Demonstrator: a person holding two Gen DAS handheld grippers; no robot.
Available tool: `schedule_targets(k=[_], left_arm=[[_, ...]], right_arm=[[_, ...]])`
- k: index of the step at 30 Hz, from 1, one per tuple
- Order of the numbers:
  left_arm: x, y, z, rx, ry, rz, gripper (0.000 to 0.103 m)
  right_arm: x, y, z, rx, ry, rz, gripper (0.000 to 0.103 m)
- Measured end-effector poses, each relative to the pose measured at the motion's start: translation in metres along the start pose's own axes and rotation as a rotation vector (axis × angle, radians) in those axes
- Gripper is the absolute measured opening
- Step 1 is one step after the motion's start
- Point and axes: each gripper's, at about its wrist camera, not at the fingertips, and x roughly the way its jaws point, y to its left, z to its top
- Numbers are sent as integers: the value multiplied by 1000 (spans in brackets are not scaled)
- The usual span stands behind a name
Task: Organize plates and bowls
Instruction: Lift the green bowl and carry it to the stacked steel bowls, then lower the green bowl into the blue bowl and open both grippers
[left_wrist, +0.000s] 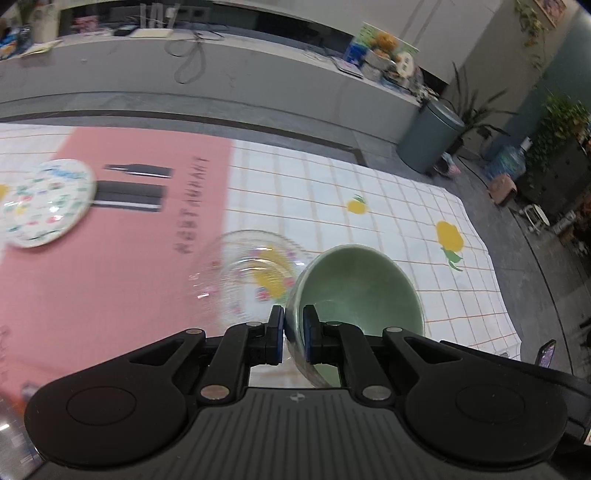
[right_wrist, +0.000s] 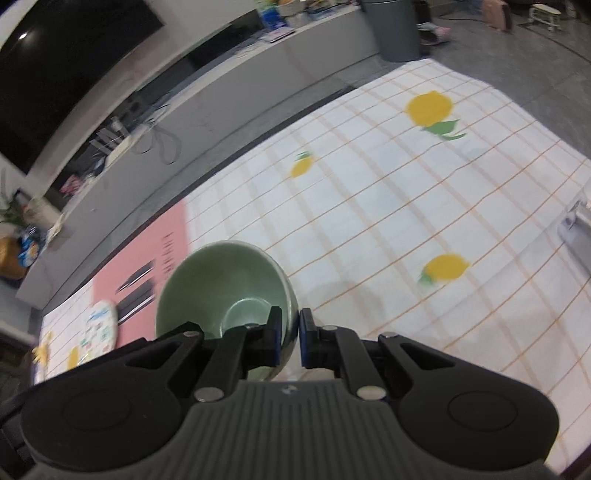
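Both hands pinch the same green bowl (left_wrist: 358, 291) by its rim: the left tongs (left_wrist: 293, 334) and the right tongs (right_wrist: 291, 338) each clamp one side, likely sharing its weight. It hangs above the tabletop (right_wrist: 406, 206), near a clear glass plate (left_wrist: 255, 266); a patterned plate (left_wrist: 44, 203) lies far left.

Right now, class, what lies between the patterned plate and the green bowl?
A clear glass dish lies between plate and bowl, at the pink mat's edge; the left wrist view shows it.
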Motion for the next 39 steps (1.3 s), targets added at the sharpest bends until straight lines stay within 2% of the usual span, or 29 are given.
schedule_targets(k=[11, 20, 28, 39], left_arm=[[-110, 77, -30, -140, -73, 83, 11], [-164, 150, -62, -264, -106, 136, 12], [-160, 199, -84, -346, -60, 146, 12], [-132, 220, -94, -341, 23, 167, 12]], right_arm=[[-55, 92, -66, -196, 43, 132, 7], [-63, 159, -125, -326, 136, 219, 7], [-41, 192, -166, -418, 193, 183, 6], [-1, 196, -183, -441, 257, 119, 5]])
